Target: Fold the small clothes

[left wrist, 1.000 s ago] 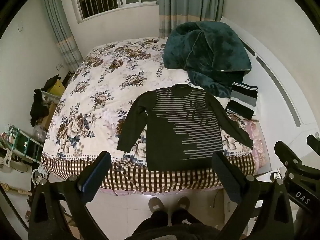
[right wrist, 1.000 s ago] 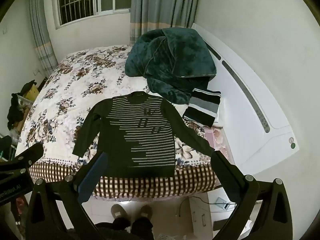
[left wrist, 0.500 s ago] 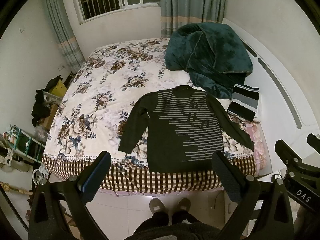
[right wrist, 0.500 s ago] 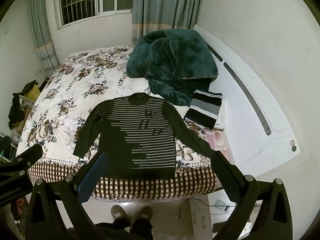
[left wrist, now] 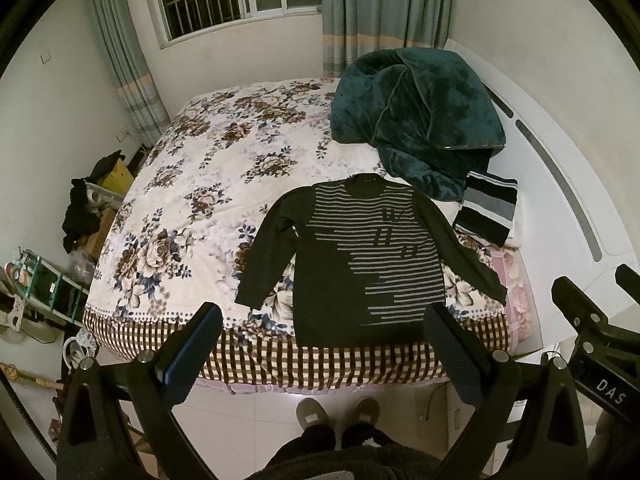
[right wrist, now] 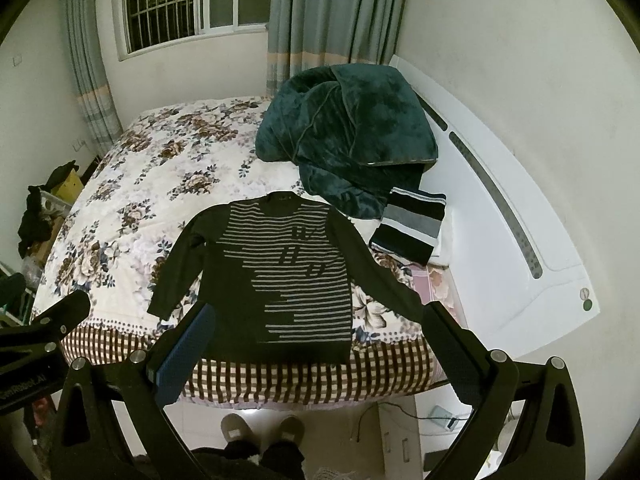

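Observation:
A dark sweater with grey stripes (left wrist: 360,264) lies flat, face up, on the floral bedspread (left wrist: 208,200), hem at the near bed edge, both sleeves spread out. It also shows in the right wrist view (right wrist: 288,280). My left gripper (left wrist: 322,352) is open and empty, held above the floor just before the bed's near edge. My right gripper (right wrist: 320,352) is open and empty at about the same height, also short of the hem. Neither touches the sweater.
A teal plush blanket (left wrist: 416,120) is heaped at the far right of the bed. A folded black, grey and white striped garment (left wrist: 488,208) lies beside the sweater's right sleeve. A white headboard (right wrist: 520,232) runs along the right. Clutter (left wrist: 80,216) stands at the left wall. My slippers (left wrist: 340,412) are below.
Both grippers have pulled slightly back and up, so the bed and sweater sit a little lower in view. Nothing was grasped or moved.

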